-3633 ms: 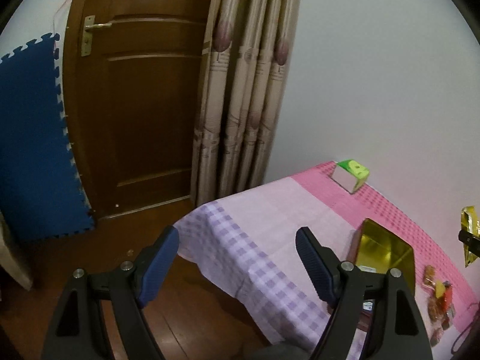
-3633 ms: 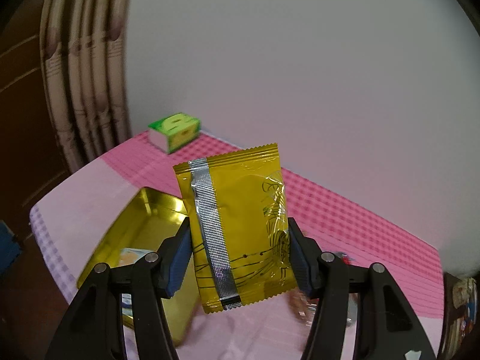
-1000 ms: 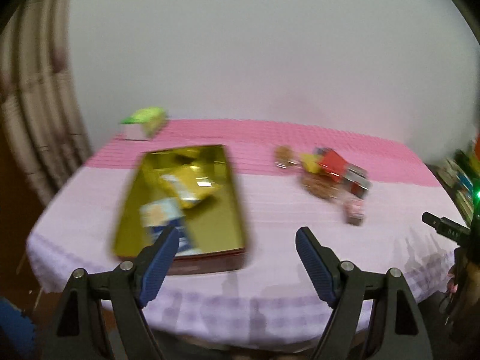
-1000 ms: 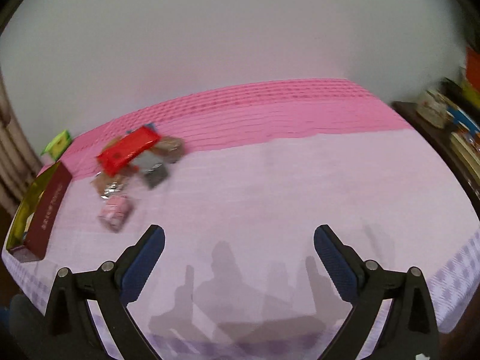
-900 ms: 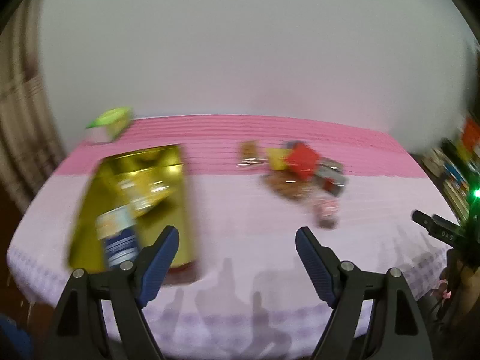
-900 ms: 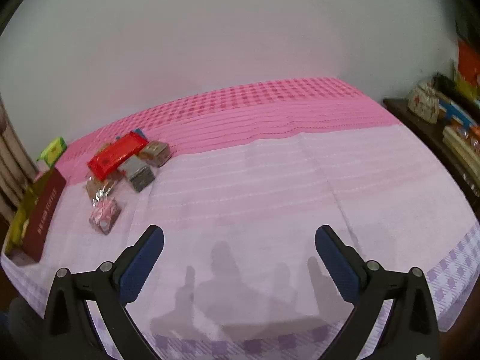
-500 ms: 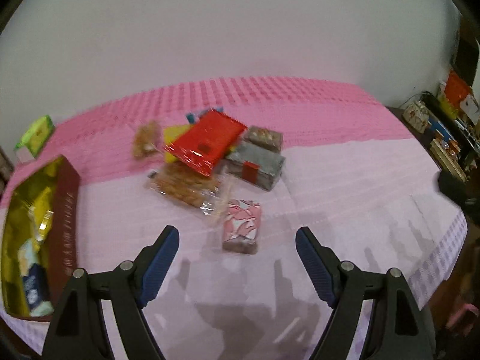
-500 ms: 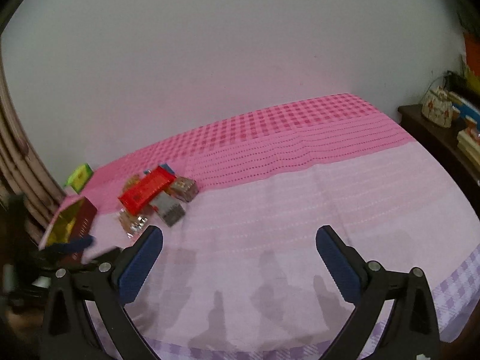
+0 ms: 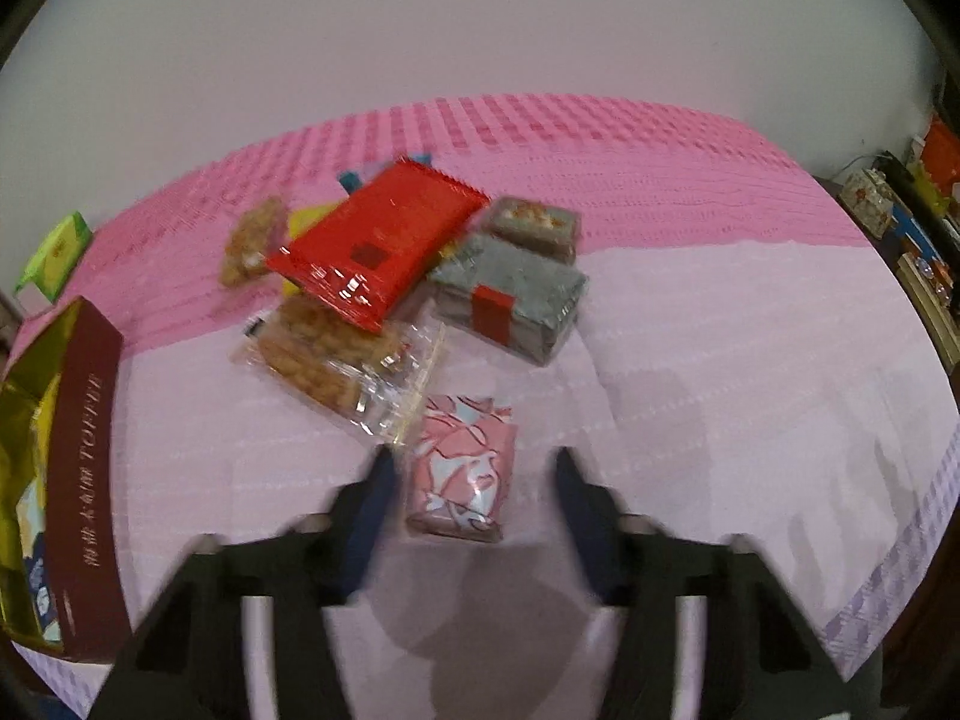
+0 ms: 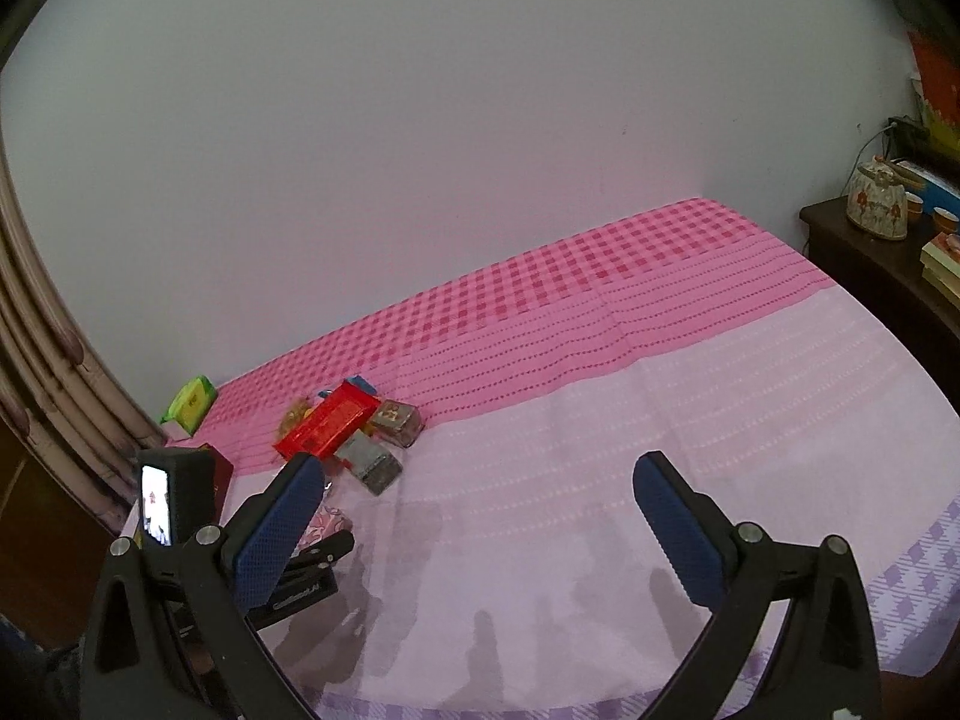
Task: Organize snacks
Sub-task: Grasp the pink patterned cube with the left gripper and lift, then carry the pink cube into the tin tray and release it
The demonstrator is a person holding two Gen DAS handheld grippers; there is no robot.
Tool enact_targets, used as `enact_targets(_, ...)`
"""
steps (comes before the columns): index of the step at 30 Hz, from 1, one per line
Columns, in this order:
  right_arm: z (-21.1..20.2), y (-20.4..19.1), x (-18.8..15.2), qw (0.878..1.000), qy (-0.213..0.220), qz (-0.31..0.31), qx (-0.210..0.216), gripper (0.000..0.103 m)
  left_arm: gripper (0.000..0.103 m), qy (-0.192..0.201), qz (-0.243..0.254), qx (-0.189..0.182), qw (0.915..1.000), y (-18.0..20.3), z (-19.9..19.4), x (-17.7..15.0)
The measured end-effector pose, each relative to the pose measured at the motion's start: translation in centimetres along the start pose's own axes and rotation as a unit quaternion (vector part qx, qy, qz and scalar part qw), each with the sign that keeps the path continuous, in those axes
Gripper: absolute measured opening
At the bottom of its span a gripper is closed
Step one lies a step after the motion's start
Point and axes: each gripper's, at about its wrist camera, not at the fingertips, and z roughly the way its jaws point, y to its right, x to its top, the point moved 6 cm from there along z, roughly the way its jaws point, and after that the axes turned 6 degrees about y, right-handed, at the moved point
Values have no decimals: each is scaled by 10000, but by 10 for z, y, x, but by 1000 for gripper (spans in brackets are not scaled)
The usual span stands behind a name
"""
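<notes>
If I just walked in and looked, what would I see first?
Probably the shiny red packet lying on top of the snack pile in the middle of the pink tablecloth. Right in front, the left gripper has its jaws closing on either side of a small pink wrapped snack, though they do not seem to squeeze it yet. At the left edge sits an open gold tin holding snacks.

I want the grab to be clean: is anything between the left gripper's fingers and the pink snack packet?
Nothing visible. The pink snack packet lies between the closing jaws of the left gripper. The clear cracker pack touches the packet's far left corner, just beyond the left finger.
</notes>
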Motion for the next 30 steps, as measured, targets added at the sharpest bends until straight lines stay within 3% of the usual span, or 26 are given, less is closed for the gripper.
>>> enact_targets(1, 0, 0, 0, 10000, -10, -3, 3, 103, 31, -28, 12, -1, 10000, 1, 3, -1)
enact_targets(12, -4, -3, 2, 10000, 48, -10, 33, 103, 30, 415, -7, -303, 9987, 1, -42, -7)
enact_targets(19, -9, -5, 6, 9999, 112, 39, 62, 103, 30, 784, -371, -373, 9955, -31, -88, 7)
enact_targets(30, -10, -5, 7, 9999, 76, 128, 85, 103, 30, 1238, -1227, 454, 9836, -145, -141, 16)
